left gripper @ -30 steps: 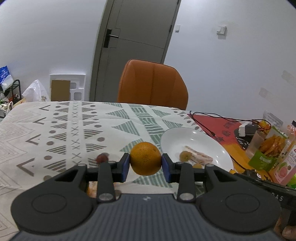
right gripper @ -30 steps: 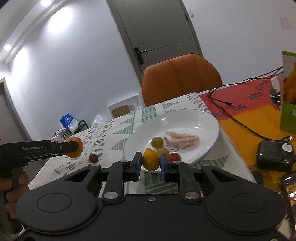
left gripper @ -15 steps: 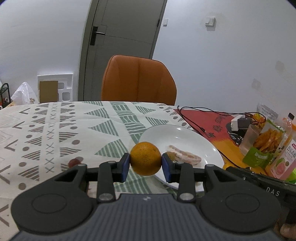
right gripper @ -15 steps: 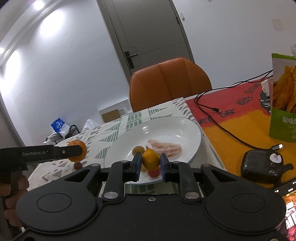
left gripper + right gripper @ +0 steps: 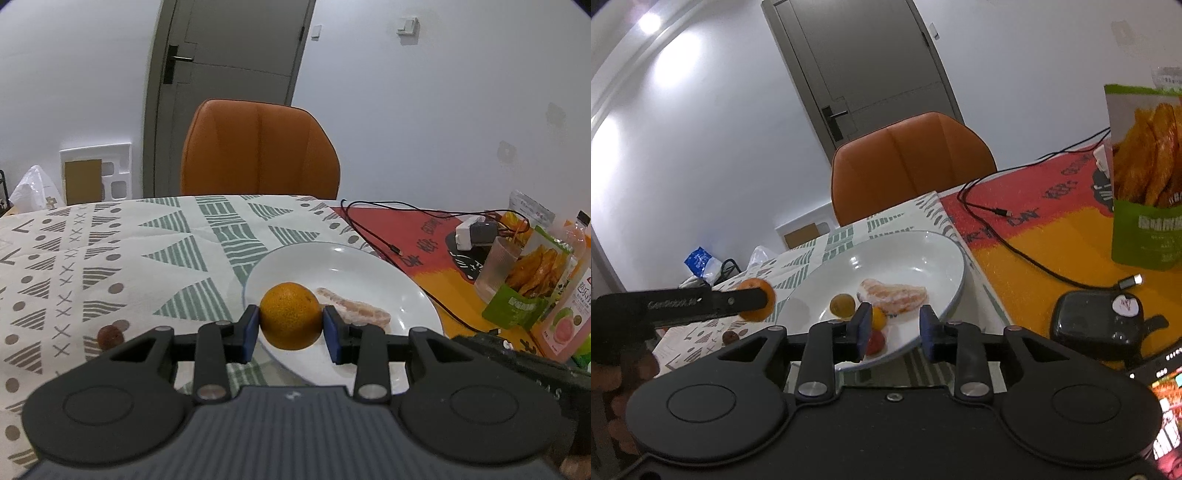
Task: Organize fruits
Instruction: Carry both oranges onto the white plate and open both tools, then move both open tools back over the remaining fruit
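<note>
The left gripper clamps a dimpled orange (its underside hidden); the right gripper gapes empty over the plate.

Plate at the table's middle, fruit in it and beside it

My left tongs hold the orange over the near-left rim of the plate; a peeled segment lies in the plate to its right, one small fruit lies on the table to the left, and the chair stands behind the table.
</note>
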